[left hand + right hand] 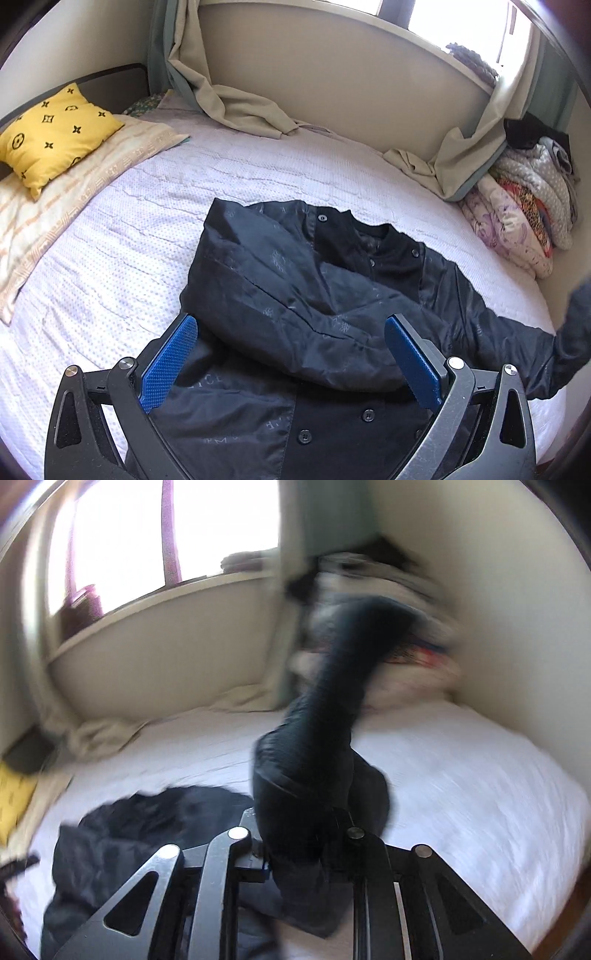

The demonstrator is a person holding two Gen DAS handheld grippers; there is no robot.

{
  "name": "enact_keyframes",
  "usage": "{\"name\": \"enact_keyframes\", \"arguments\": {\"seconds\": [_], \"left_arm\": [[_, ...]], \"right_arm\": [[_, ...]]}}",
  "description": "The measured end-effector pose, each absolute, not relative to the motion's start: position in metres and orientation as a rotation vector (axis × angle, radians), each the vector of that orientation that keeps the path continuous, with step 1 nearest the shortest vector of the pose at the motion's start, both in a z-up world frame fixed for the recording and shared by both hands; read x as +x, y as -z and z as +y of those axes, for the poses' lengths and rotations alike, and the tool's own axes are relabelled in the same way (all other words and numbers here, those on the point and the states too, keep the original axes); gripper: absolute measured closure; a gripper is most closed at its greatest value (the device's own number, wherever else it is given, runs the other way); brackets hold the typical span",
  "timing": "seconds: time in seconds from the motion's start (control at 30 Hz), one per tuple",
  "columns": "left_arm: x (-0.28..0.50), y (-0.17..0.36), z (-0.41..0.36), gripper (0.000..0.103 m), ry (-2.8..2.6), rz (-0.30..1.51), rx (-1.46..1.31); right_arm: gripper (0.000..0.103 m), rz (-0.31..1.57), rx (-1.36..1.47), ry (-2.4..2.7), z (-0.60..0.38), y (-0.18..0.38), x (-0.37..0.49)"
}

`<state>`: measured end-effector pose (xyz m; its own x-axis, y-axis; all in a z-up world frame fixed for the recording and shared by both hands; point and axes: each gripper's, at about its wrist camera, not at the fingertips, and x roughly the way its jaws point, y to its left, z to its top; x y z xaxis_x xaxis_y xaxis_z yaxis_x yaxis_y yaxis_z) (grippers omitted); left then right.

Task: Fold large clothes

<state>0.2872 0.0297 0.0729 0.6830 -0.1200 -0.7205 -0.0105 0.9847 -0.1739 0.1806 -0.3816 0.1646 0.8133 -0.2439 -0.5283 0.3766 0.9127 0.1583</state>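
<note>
Right gripper [301,843] clamps black jacket [295,295] sleeve (its faint lettering unreadable).

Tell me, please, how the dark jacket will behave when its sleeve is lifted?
Probably floppy: the jacket lies in soft creases, and its sleeve bends limply above the right tongs. Its sheen suggests slippery fabric. The body will likely drag behind.

The jacket [295,295] carries faint lettering too dim to read; nothing else legible.
</note>
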Motion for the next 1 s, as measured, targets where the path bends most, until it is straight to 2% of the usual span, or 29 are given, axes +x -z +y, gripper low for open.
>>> {"name": "enact_keyframes", "arguments": {"seconds": [0.23,0.5,0.57,0.7,0.83,1.0], "left_arm": [[0.288,-0.081,0.059,0.0,0.028,0.81,-0.243],[0.29,-0.08,0.079,0.0,0.009,0.83,-0.295],[0.292,-0.078,0.079,0.0,0.014,0.84,-0.287],[0.294,-0.073,0.079,0.0,0.013,0.865,-0.297],[0.298,-0.065,0.077,0.0,0.02,0.894,-0.318],[0.305,-0.052,0.066,0.0,0.057,0.945,-0.331]], "right_arm": [[0.092,0.63,0.05,0.121,-0.249,-0.142,0.254],[0.09,0.838,-0.105,-0.028,-0.129,-0.054,0.309],[0.083,0.895,-0.097,-0.068,-0.117,-0.037,0.313],[0.047,0.942,-0.057,-0.127,-0.112,-0.03,0.307],[0.023,0.977,0.121,-0.299,-0.138,-0.051,0.291],[0.021,0.987,0.235,-0.431,-0.172,-0.079,0.27]]}}
